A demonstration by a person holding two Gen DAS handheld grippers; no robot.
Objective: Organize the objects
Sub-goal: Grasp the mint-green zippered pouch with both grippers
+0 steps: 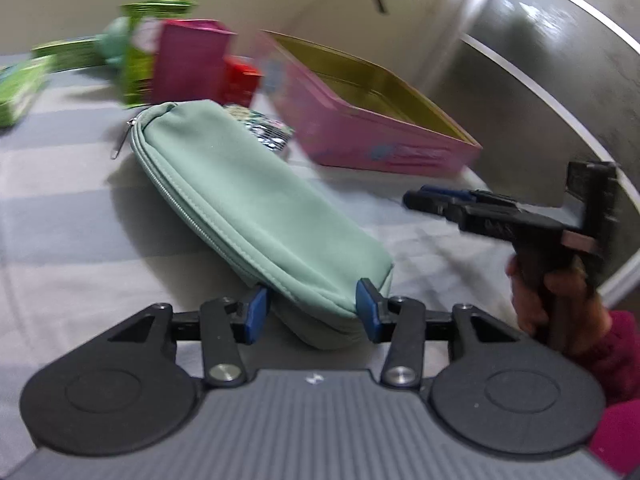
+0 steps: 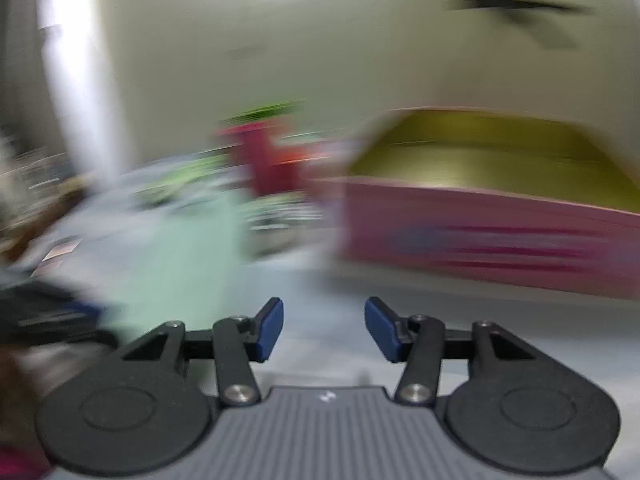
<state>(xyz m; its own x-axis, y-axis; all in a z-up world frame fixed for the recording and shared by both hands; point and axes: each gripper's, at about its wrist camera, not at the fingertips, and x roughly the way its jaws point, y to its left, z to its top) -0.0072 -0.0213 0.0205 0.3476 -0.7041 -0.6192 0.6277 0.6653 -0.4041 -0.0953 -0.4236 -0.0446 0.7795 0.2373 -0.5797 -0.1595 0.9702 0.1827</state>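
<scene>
While the pink tin (image 1: 380, 120) sits empty at two o'clock on the striped counter (image 1: 60, 220), the left gripper (image 1: 312, 312) has its jaws clamped on the near end of a mint-green zip pouch (image 1: 248, 200); boxes (image 1: 160, 60) crowd eleven o'clock, unsorted. From the right wrist, badly blurred, the right gripper (image 2: 324, 328) hangs with jaws apart and empty, the tin (image 2: 500, 232) at one o'clock. Sorting looks barely begun, judging by the bare tin.
</scene>
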